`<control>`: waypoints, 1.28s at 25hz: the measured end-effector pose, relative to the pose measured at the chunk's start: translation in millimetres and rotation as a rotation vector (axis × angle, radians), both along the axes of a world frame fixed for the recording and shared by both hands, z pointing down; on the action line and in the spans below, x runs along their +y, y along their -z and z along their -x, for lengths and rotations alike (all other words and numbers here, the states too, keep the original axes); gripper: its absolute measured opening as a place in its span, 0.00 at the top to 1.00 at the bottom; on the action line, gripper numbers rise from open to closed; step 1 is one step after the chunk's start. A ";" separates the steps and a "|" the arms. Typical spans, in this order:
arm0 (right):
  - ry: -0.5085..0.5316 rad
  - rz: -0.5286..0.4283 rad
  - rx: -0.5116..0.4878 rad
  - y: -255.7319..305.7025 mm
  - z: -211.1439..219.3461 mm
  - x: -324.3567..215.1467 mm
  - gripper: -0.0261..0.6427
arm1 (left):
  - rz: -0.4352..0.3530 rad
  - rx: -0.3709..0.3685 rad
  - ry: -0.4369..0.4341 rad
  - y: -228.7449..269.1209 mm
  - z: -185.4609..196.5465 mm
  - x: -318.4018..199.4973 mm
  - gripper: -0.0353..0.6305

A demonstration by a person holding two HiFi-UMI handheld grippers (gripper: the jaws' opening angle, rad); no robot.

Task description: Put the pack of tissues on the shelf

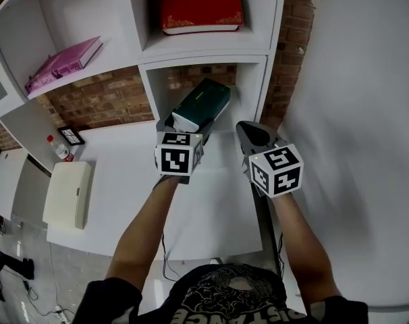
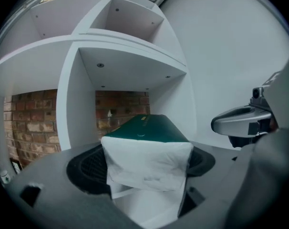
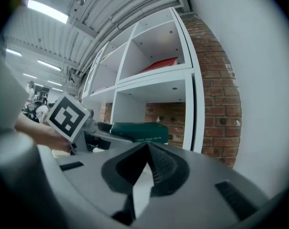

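Head view: my left gripper (image 1: 185,125) holds the pack of tissues (image 1: 203,102) tilted at the lower shelf (image 1: 257,79) opening. Left gripper view: it pinches the pack's white end, which looks soft, light and crushable. Right gripper view: my right gripper (image 3: 145,151) is pressed together, empty.

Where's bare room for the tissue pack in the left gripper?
Best: the bottom cubby, brick-backed, below the red book; nothing shows in it ahead of the pack of tissues held by the left gripper. Also bare: the counter between white box and left gripper. Crowded: the red book's cubby, the pink book's shelf, the counter's back-left corner with bottle and frame.
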State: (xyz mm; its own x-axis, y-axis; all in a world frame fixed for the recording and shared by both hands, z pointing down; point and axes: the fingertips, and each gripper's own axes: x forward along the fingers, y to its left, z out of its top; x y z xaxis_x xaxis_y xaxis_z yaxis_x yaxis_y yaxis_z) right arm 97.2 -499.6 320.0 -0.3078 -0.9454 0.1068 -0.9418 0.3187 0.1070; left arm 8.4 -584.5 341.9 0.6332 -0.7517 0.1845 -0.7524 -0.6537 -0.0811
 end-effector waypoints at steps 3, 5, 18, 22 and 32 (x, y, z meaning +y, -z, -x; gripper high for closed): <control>-0.011 0.008 0.009 -3.4 -2.7 -7.5 0.95 | 0.007 0.004 -0.017 -1.4 -7.7 -15.0 0.28; -0.017 0.010 0.016 -3.5 -4.7 -12.5 0.95 | 0.016 -0.006 -0.032 -3.8 -12.9 -23.6 0.28; -0.046 0.020 0.012 -13.7 -12.0 -29.9 0.95 | 0.103 -0.047 -0.049 -30.6 -24.0 -56.3 0.27; -0.045 0.025 0.007 -17.1 -10.8 -33.0 0.95 | 0.141 -0.043 -0.052 -31.0 -25.4 -56.7 0.26; -0.044 0.036 0.001 -21.7 -12.5 -30.0 0.95 | 0.133 -0.055 -0.032 -32.4 -24.1 -59.2 0.25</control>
State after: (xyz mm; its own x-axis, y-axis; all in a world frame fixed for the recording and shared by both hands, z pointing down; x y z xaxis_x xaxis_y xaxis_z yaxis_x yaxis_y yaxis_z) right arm 109.7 -529.7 341.8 -0.2662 -0.9536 0.1408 -0.9549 0.2809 0.0968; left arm 32.5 -643.7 374.3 0.6431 -0.6976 0.3159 -0.7275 -0.6853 -0.0322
